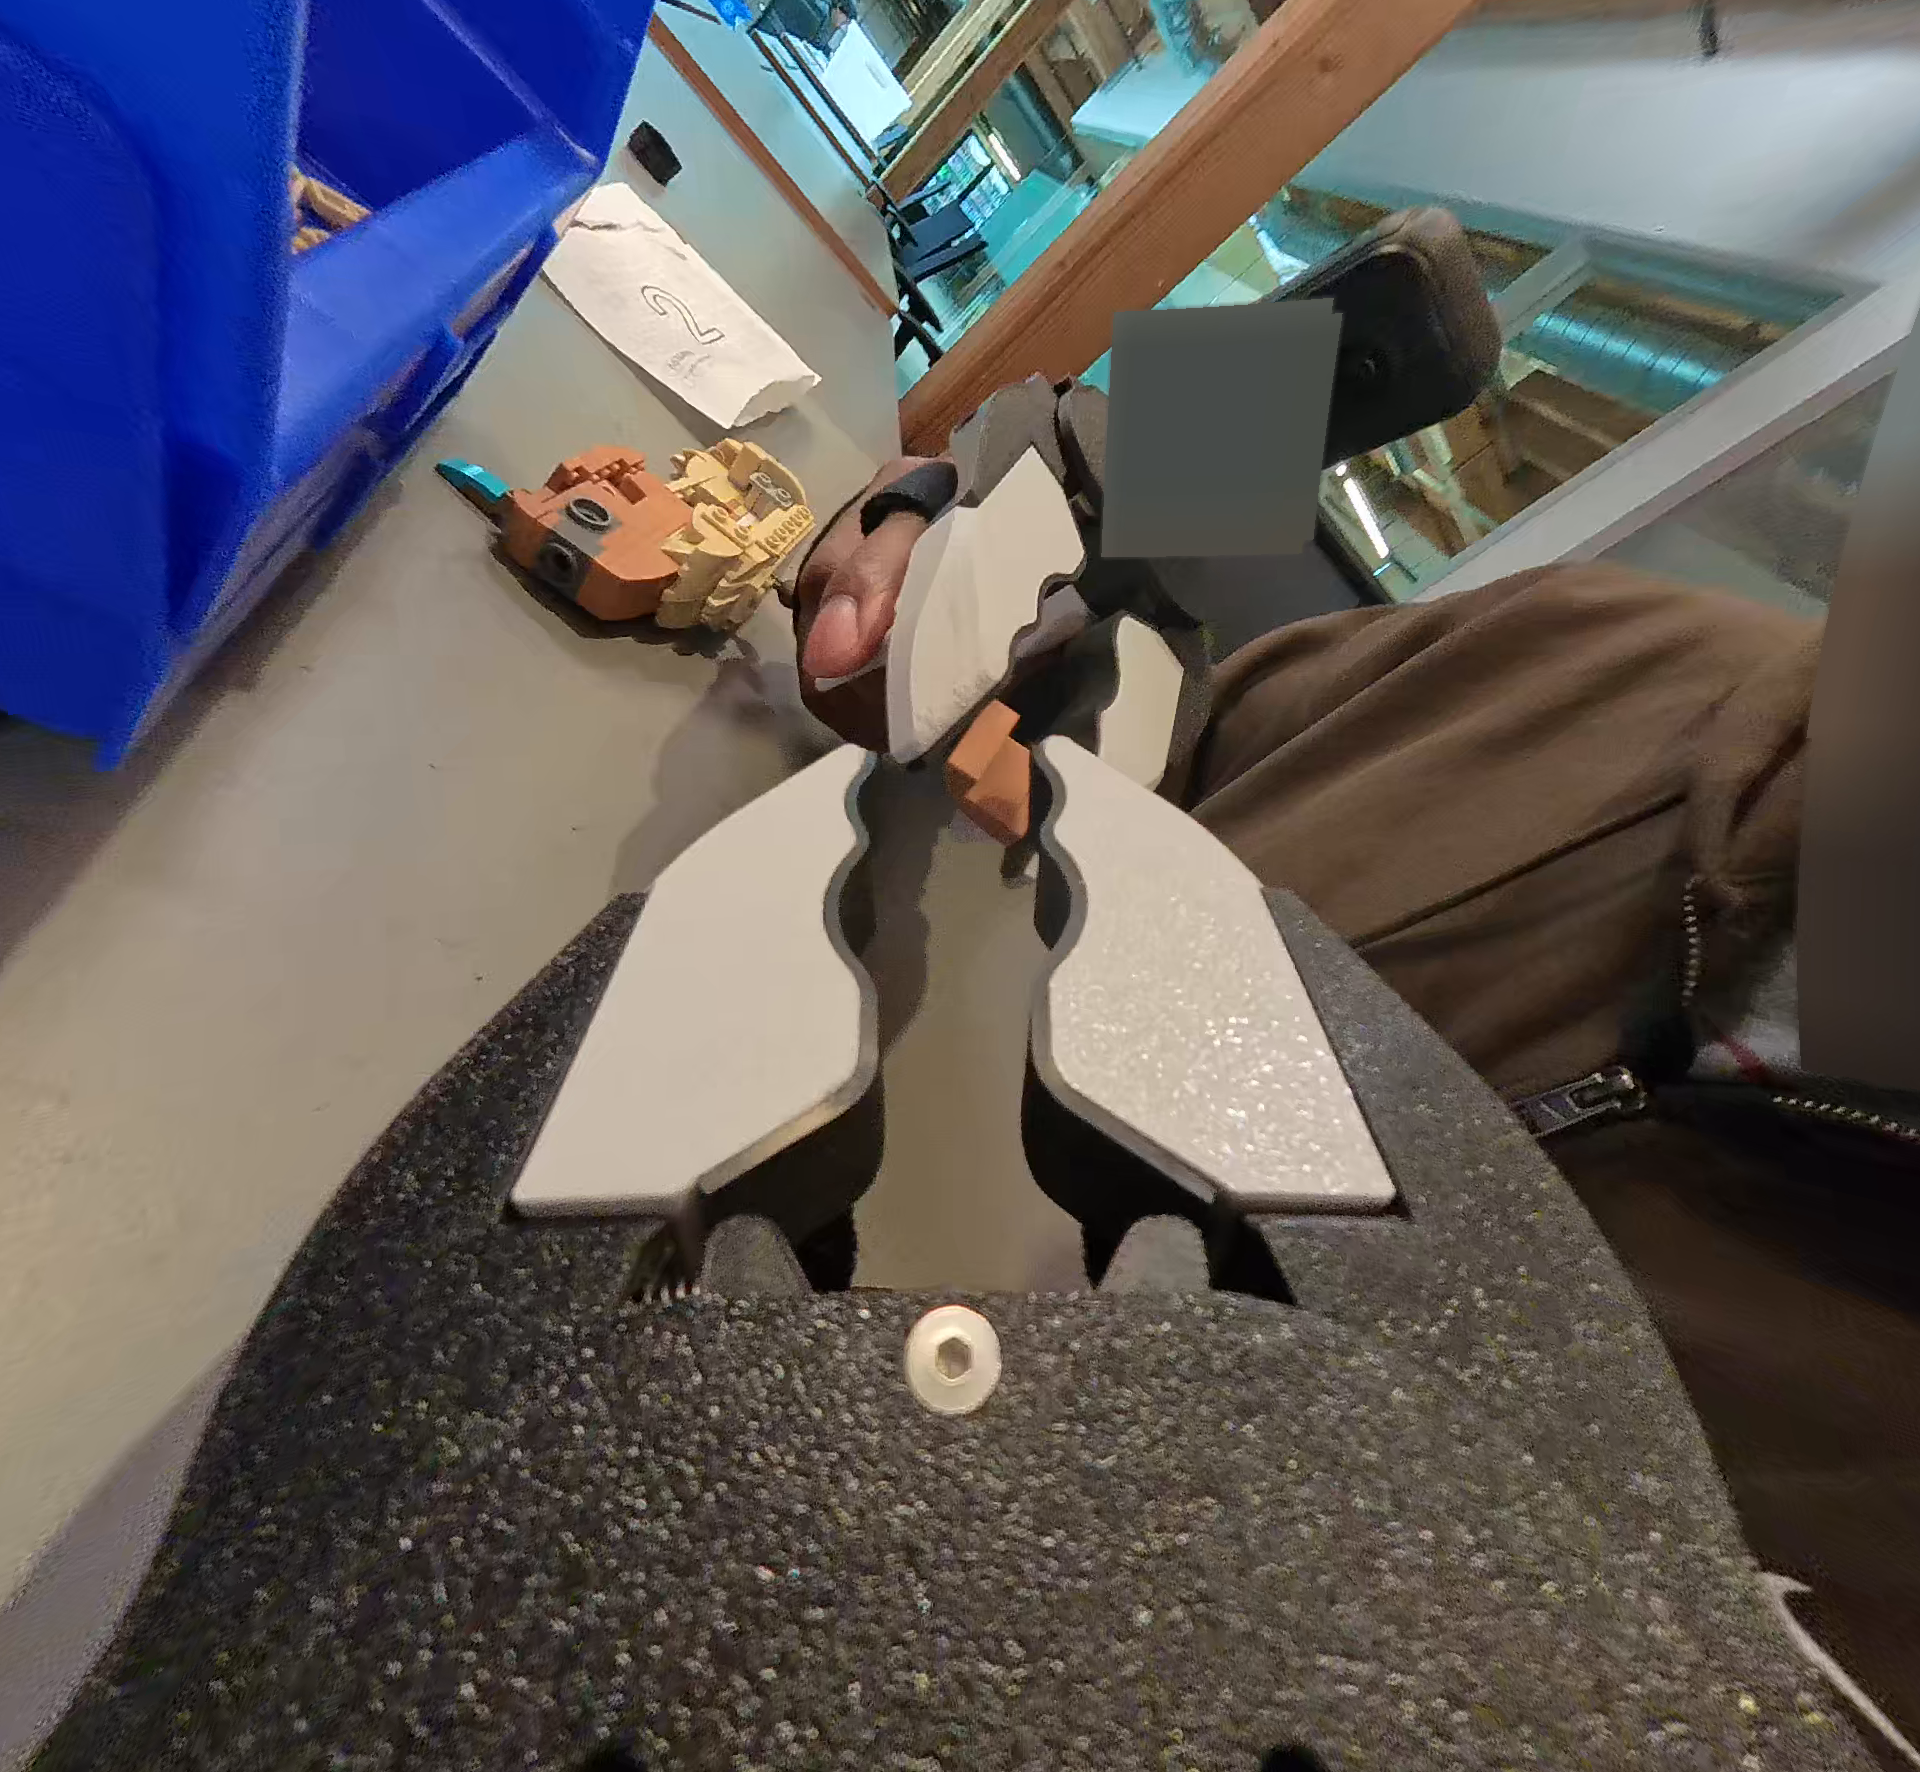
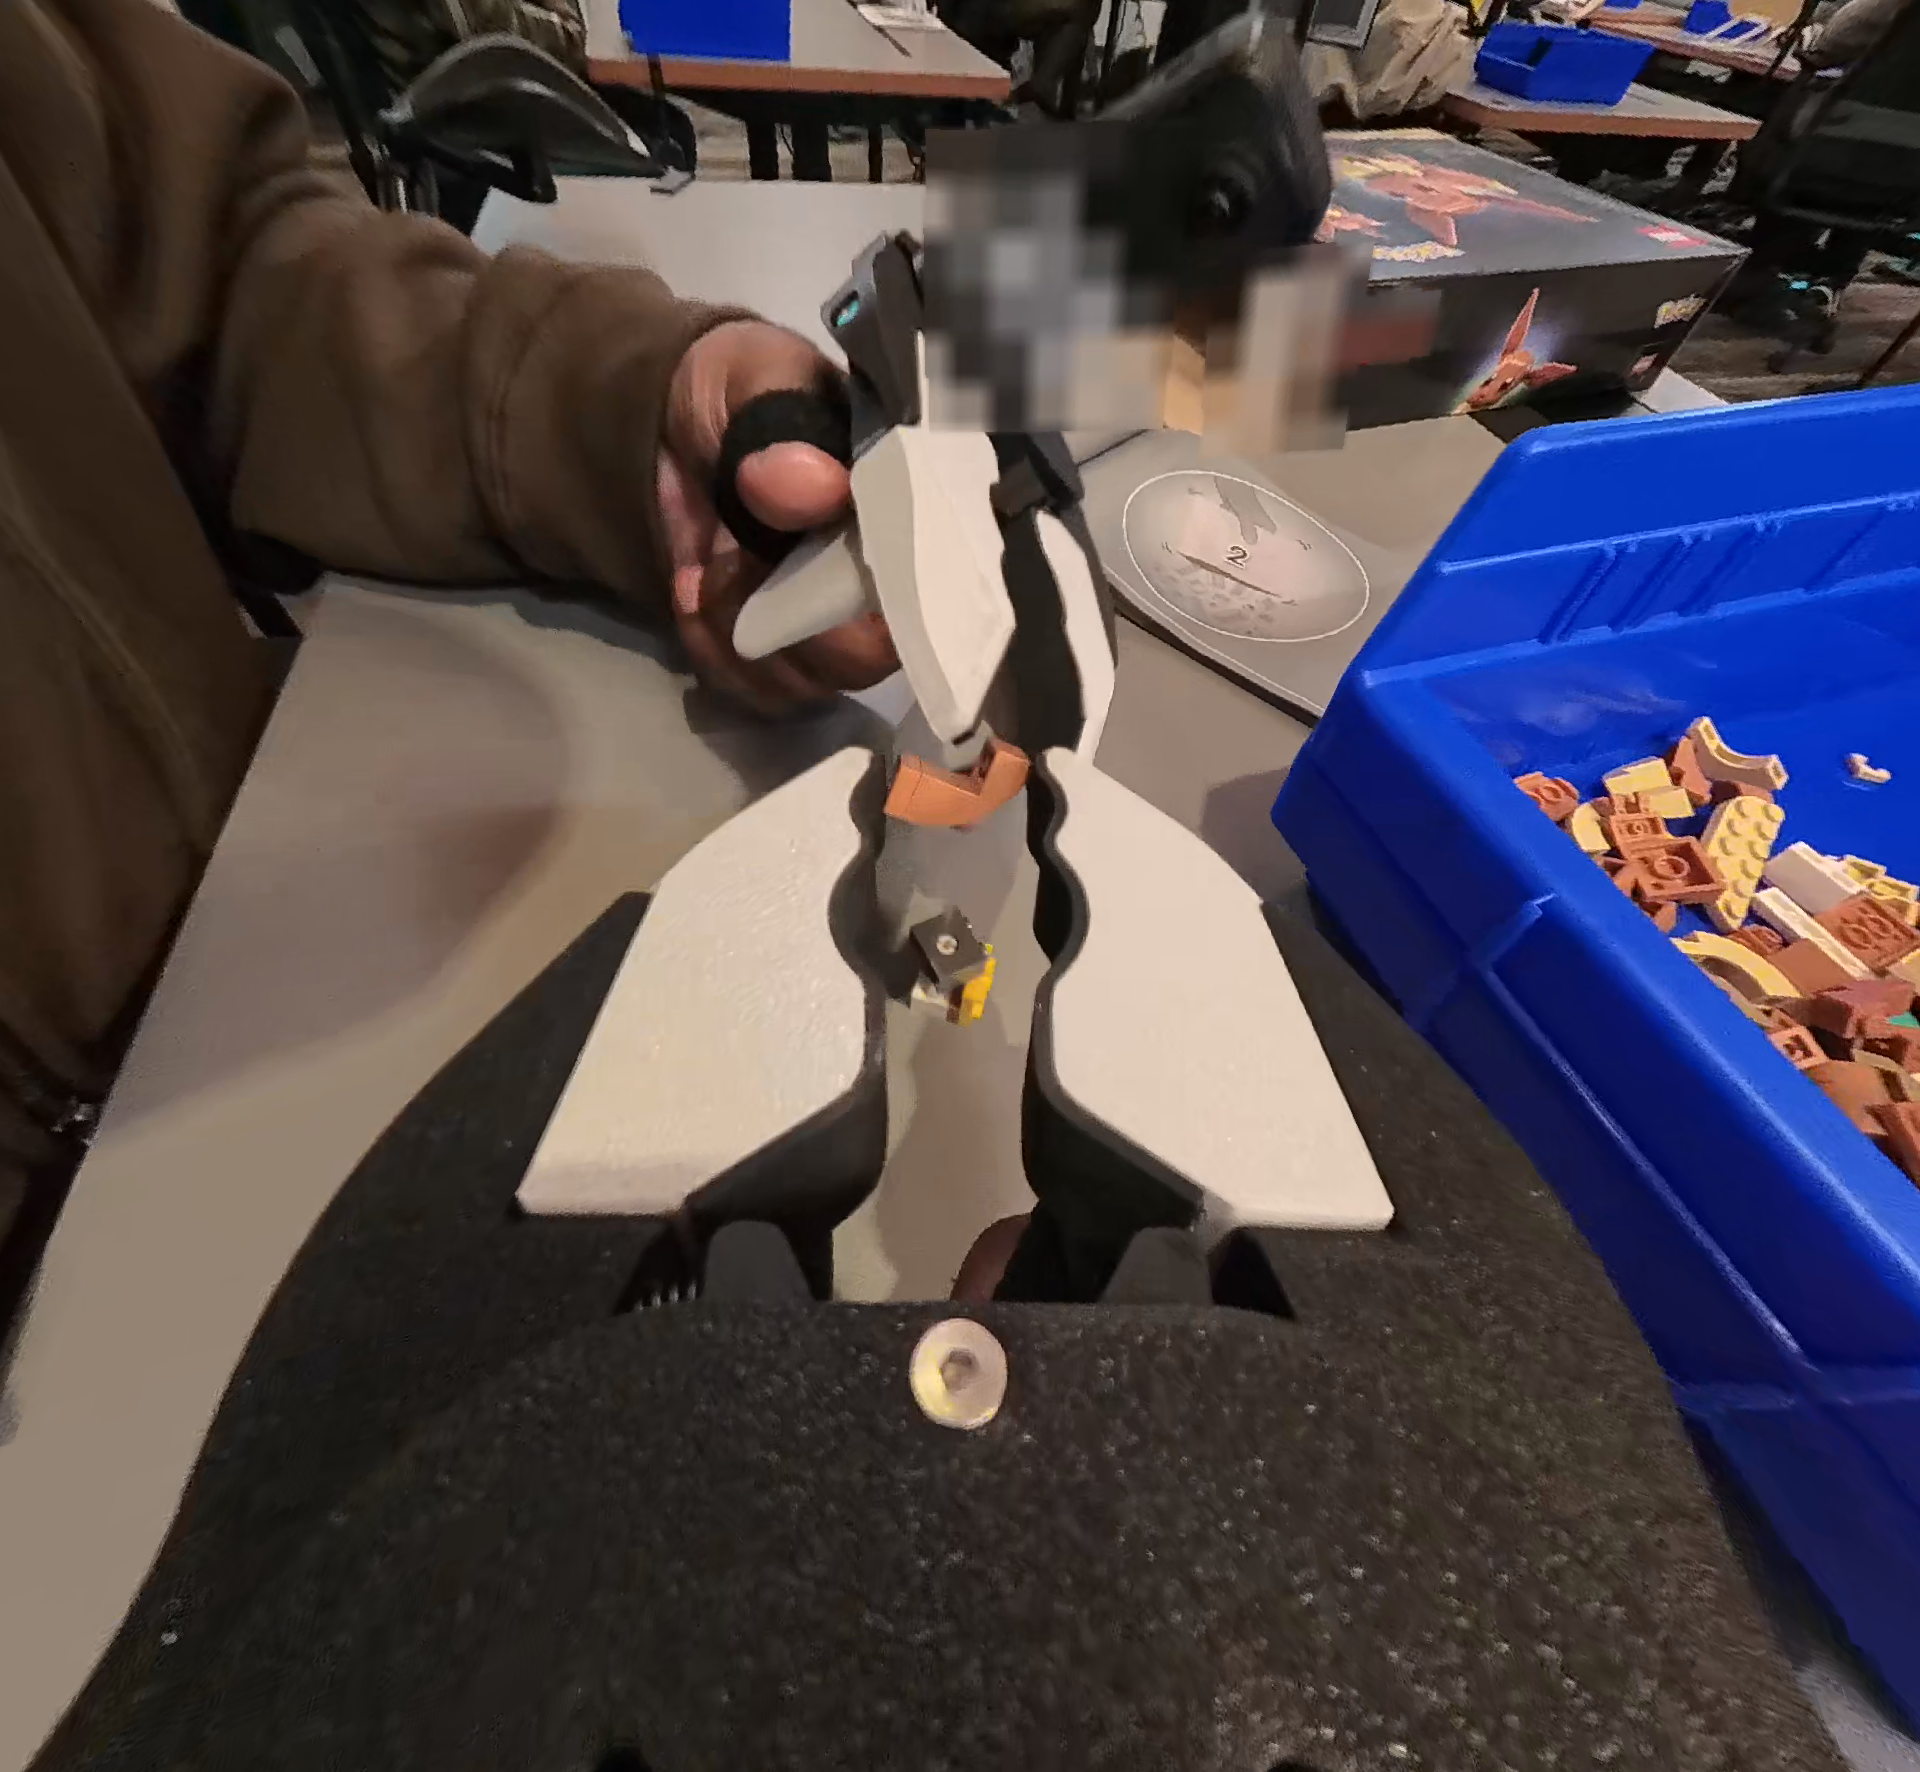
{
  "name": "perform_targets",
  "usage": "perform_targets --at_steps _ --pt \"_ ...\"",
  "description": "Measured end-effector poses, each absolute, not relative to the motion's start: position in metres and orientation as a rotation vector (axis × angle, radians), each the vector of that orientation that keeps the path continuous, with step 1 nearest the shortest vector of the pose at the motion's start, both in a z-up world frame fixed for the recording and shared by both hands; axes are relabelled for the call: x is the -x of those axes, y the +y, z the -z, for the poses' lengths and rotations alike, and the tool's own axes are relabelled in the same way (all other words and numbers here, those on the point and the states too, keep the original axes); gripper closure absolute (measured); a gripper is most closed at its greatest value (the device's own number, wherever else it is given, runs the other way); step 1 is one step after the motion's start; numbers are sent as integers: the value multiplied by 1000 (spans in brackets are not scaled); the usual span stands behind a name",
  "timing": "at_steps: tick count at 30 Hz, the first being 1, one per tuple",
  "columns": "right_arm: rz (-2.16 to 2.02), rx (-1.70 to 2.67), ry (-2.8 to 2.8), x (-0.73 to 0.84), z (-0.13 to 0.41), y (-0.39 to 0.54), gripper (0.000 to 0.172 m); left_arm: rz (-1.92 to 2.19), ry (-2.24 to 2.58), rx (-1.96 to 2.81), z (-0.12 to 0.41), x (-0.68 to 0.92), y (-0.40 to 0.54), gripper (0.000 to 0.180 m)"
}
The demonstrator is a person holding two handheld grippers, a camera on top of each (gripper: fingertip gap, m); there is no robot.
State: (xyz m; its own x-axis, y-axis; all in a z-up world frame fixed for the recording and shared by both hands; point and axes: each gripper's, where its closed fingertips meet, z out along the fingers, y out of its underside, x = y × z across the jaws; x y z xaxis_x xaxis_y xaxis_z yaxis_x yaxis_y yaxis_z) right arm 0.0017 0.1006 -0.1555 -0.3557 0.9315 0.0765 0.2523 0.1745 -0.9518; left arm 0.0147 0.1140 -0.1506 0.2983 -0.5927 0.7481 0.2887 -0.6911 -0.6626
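Pinching an orange-brown brick (image 2: 935,803) between its two pads, the right claw (image 2: 956,764) holds the piece above the grey worktop (image 2: 416,787), at the centre of the right wrist view. The left claw (image 1: 956,751) meets it head-on and stands released: one of its fingertips (image 2: 961,714) rests on top of the brick, while the other hangs apart to the right, touching nothing.

The main risk seems to be that lone fingertip. Pressing down on one side only, it could lever the brick around in the right claw's pinch or pop it out altogether. The two claws are also nearly tip to tip, so a small sideways wobble of either hand may knock finger against finger and jar the piece loose.

A dropped brick would probably land beside the small grey and yellow piece (image 2: 951,969) lying directly below. It might also bounce toward the blue bin (image 2: 1455,683) at the right of the frame and get lost among the loose bricks there. The built model (image 1: 644,538), left of centre in the left wrist view, lies well apart.
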Motion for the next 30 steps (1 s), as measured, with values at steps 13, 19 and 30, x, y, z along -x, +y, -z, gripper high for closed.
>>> perform_targets --at_steps 13,19,30 --pt "-1215 1209 -1595 6 149 113 146 1547 88 1709 148 -14 125 171" --pt "-1120 1199 -1584 8 150 117 146 1549 44 1701 148 -12 128 171" --pt "-855 1036 -1514 10 143 126 139 1577 -59 1651 146 -4 133 171"
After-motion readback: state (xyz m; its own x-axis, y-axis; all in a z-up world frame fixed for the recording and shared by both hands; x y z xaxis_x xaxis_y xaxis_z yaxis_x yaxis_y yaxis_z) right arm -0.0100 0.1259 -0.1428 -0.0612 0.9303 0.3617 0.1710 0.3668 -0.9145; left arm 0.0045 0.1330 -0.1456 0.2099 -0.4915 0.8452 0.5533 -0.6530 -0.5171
